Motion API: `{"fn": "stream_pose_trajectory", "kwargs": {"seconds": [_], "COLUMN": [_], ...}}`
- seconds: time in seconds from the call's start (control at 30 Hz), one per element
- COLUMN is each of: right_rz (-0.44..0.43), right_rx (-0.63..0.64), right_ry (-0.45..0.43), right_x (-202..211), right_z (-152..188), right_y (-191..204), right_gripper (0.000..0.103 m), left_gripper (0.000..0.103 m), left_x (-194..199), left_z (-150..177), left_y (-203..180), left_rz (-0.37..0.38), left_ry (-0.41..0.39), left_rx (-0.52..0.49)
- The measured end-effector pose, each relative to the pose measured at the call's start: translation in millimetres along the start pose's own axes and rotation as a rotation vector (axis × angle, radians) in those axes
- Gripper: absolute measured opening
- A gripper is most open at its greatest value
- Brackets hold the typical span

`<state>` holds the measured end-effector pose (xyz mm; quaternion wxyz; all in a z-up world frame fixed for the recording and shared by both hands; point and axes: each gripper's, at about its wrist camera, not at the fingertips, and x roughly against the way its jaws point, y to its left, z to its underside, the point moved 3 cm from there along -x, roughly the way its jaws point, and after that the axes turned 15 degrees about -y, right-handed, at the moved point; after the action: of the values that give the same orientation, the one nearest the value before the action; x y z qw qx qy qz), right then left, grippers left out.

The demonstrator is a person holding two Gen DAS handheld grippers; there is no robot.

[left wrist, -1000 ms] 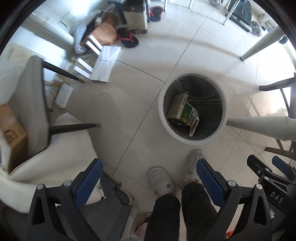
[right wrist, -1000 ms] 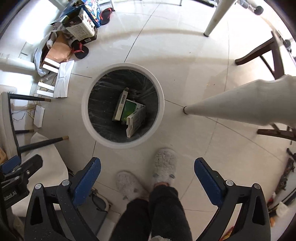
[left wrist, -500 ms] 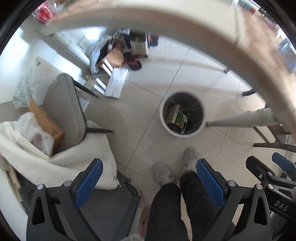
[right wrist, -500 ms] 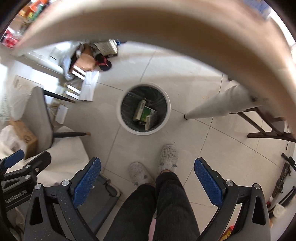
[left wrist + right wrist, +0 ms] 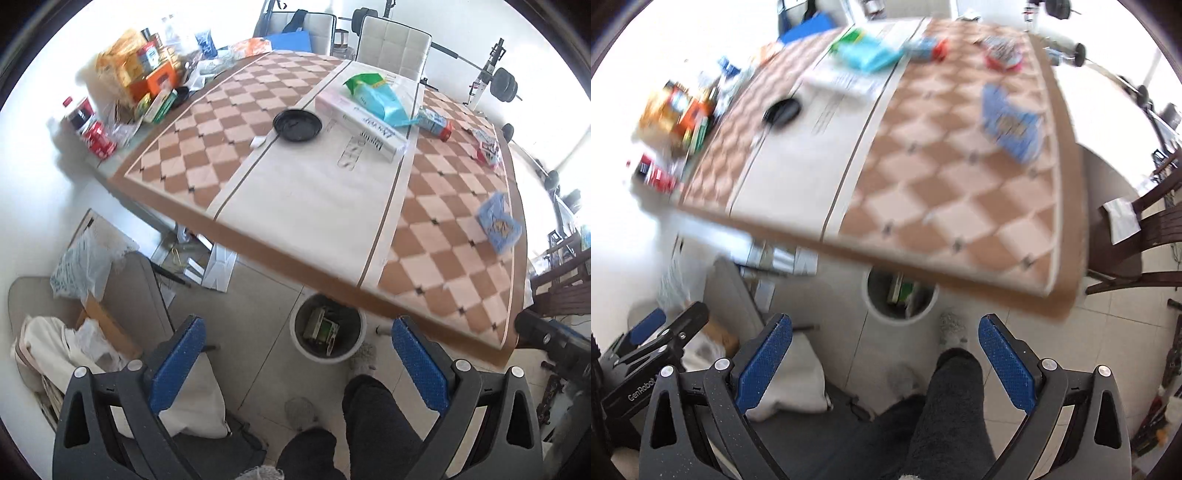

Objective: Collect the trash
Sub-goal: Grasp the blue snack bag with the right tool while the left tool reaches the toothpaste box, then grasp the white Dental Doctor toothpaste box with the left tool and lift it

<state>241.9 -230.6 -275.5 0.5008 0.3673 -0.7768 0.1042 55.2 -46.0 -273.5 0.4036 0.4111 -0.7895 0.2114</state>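
Note:
A white trash bin (image 5: 295, 334) with a black liner stands on the floor under the table's near edge and holds green and white boxes (image 5: 320, 328); it also shows in the right wrist view (image 5: 877, 312). On the checkered table (image 5: 288, 206) lie a long white box (image 5: 360, 123), a teal packet (image 5: 376, 98), a black dish (image 5: 297, 124), a small bottle (image 5: 434, 123) and a blue packet (image 5: 498, 223). My left gripper (image 5: 297, 363) is open and empty above the floor. My right gripper (image 5: 884, 360) is open and empty too.
Boxes and cans (image 5: 136, 81) crowd the table's far left corner. A grey chair with a white cloth (image 5: 74, 347) stands at the left. A dark wooden chair (image 5: 1141, 221) stands at the right. My legs and slippers (image 5: 364, 360) are beside the bin.
Both grippers have risen from just above the bin to above table height. The tabletop and the things on it have come into view. The right wrist view is blurred by motion.

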Motion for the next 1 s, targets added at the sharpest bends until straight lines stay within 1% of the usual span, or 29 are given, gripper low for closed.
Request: {"fn": "stream_pose_trajectory", "kwargs": {"seconds": [0.07, 0.17, 0.2, 0.27, 0.37, 0.4, 0.47, 0.5, 0.53, 0.6, 0.67, 0.7, 0.73, 0.77, 0.87, 0.9, 0.97, 1.0], "right_rz": [0.043, 0.089, 0.115, 0.146, 0.163, 0.166, 0.165, 0.161, 0.15, 0.116, 0.073, 0.048, 0.039, 0.028, 0.029, 0.025, 0.019, 0.015], "right_rx": [-0.01, -0.016, -0.003, 0.021, 0.044, 0.052, 0.073, 0.08, 0.086, 0.078, 0.044, 0.032, 0.03, 0.027, 0.026, 0.028, 0.027, 0.026], "right_ry": [-0.008, 0.008, 0.014, 0.033, 0.099, 0.125, 0.208, 0.245, 0.277, 0.286, 0.278, 0.264, 0.254, 0.239, 0.208, 0.201, 0.184, 0.18], "right_x": [-7, -33, -45, -77, -129, -144, -179, -192, -204, -216, -223, -226, -229, -234, -246, -250, -255, -257], "right_z": [-30, -75, -91, -116, -141, -145, -152, -153, -156, -170, -189, -202, -213, -228, -261, -271, -288, -294], "right_y": [-17, -46, -54, -68, -84, -88, -95, -97, -99, -101, -101, -100, -98, -95, -88, -86, -82, -80], "right_gripper": [0.102, 0.102, 0.102, 0.102, 0.101, 0.099, 0.083, 0.079, 0.069, 0.052, 0.041, 0.038, 0.019, 0.015, 0.015, 0.015, 0.015, 0.015], "left_gripper": [0.103, 0.103, 0.103, 0.103, 0.103, 0.103, 0.103, 0.103, 0.103, 0.103, 0.103, 0.103, 0.103, 0.103, 0.103, 0.102, 0.091, 0.078], "left_x": [-12, -36, -44, -70, -107, -119, -141, -149, -162, -182, -206, -218, -230, -242, -273, -281, -293, -298], "left_z": [-19, -43, -50, -64, -86, -92, -105, -110, -119, -133, -149, -157, -164, -170, -183, -186, -190, -191], "left_y": [-11, -30, -36, -46, -58, -62, -69, -73, -77, -83, -85, -86, -86, -85, -81, -80, -80, -80], "left_rz": [-0.033, -0.1, -0.117, -0.128, -0.128, -0.133, -0.145, -0.152, -0.16, -0.169, -0.164, -0.156, -0.146, -0.134, -0.099, -0.099, -0.097, -0.095], "left_ry": [-0.005, 0.028, 0.049, 0.104, 0.182, 0.205, 0.243, 0.252, 0.265, 0.288, 0.318, 0.335, 0.35, 0.367, 0.406, 0.413, 0.42, 0.425], "left_rx": [-0.018, -0.051, -0.052, -0.033, 0.006, 0.018, 0.037, 0.044, 0.052, 0.078, 0.13, 0.165, 0.207, 0.253, 0.369, 0.386, 0.396, 0.393]}}
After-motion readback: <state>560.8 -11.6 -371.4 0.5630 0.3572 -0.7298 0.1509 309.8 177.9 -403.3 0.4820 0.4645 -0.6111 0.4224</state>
